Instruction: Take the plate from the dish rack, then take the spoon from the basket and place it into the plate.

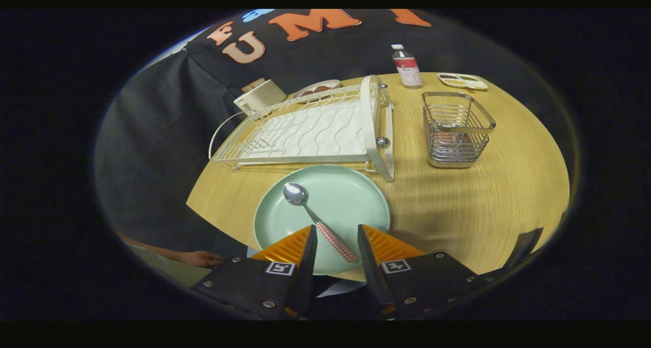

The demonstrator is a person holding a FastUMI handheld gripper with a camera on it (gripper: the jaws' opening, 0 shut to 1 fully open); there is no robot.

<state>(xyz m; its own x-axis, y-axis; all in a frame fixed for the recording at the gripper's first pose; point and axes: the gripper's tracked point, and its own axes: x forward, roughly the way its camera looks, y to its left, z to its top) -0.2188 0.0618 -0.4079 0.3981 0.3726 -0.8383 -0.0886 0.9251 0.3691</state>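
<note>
A pale green plate point(351, 200) lies flat on the wooden table, just in front of the white dish rack point(315, 129). On the plate rests a metal spoon point(316, 216) with a checkered handle, bowl pointing away from me and handle end reaching in between my fingers. My gripper point(335, 236) hovers over the near rim of the plate, open, its fingers either side of the handle without pressing on it. The wire basket point(456, 129) stands to the right of the rack.
Behind the basket stand a small bottle point(406, 66) and a divided dish point(463, 80). A white box point(259, 95) and a small plate with food point(316, 88) sit behind the rack. A person's hand point(201, 259) shows by the table's near left edge.
</note>
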